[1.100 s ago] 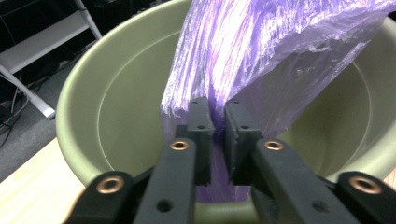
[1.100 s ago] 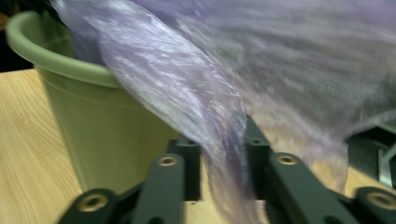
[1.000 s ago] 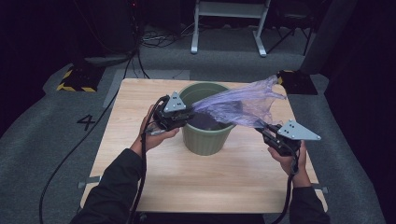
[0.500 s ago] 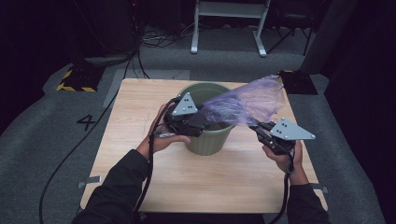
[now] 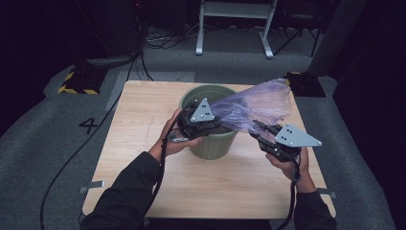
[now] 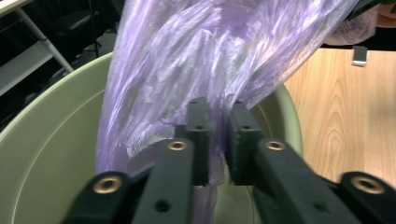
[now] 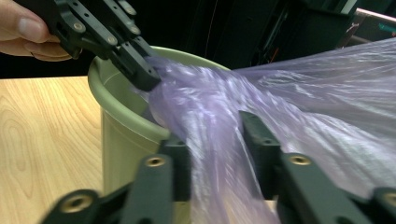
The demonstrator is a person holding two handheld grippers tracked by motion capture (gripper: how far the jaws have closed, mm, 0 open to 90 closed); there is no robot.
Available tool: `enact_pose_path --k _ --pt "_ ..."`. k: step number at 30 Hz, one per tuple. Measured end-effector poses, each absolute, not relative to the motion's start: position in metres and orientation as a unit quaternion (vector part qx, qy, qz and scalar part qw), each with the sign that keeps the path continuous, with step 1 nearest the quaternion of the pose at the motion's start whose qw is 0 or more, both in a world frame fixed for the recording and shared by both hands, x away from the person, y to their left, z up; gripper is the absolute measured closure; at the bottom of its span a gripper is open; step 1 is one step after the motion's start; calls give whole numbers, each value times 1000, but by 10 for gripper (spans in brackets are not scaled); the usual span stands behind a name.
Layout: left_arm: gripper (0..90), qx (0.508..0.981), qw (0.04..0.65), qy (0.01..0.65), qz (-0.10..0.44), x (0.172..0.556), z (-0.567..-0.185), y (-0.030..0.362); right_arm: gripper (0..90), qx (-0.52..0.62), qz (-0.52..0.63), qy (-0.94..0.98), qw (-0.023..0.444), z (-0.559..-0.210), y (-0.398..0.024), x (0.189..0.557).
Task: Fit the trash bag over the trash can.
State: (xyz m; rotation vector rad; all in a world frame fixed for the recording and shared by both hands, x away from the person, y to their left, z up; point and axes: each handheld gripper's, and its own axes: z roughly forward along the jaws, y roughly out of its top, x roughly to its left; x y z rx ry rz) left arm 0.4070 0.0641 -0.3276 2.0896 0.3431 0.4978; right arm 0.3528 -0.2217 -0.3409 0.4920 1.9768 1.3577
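Dark studio floor surrounds one pale wooden bench [image 5: 143,143], and on it stands one round sage-green plastic bin [image 5: 213,143] with one thin, translucent purple plastic bag [image 5: 258,103] stretched over it.

I run two hand-held grippers. My left hand-held gripper [image 6: 216,126] sits at the near left of the bin's rim, and its jaws have just been closing; they now stand narrow and pinch a gathered fold of the bag right over the bin's mouth. My right hand-held gripper [image 7: 217,140] waits just off the bin's right side, lower than the rim. Its jaws have just been opening and now stand partly apart with the film running loosely between them; I judge they no longer clamp it.

The bag's long axis runs from my left pinch up and away to the right, over the far rim, so most of it hangs outside the bin. My right gripper is nearer that loose bulk, so I would regrip there and draw the opening over the right rim.
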Motion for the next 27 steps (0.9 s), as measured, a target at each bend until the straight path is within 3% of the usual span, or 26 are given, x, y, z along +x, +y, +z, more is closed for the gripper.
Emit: enact_pose_path --k 6,15,16,22,25,27 --pt "880 843 472 154 208 407 -330 89 323 203 518 765 325 -344 -225 348" --pt "874 836 476 172 211 408 -335 115 270 224 526 757 317 -351 -247 342" --pt "873 835 477 173 211 408 -335 117 279 225 526 757 316 -352 -248 342" --pt "817 833 478 183 211 410 -341 119 692 206 528 761 314 -361 -248 339" --pt "670 827 484 194 211 410 -341 119 808 184 537 762 312 -360 -243 335" --pt "570 824 487 202 209 409 -340 118 830 171 537 764 313 -358 -239 333"
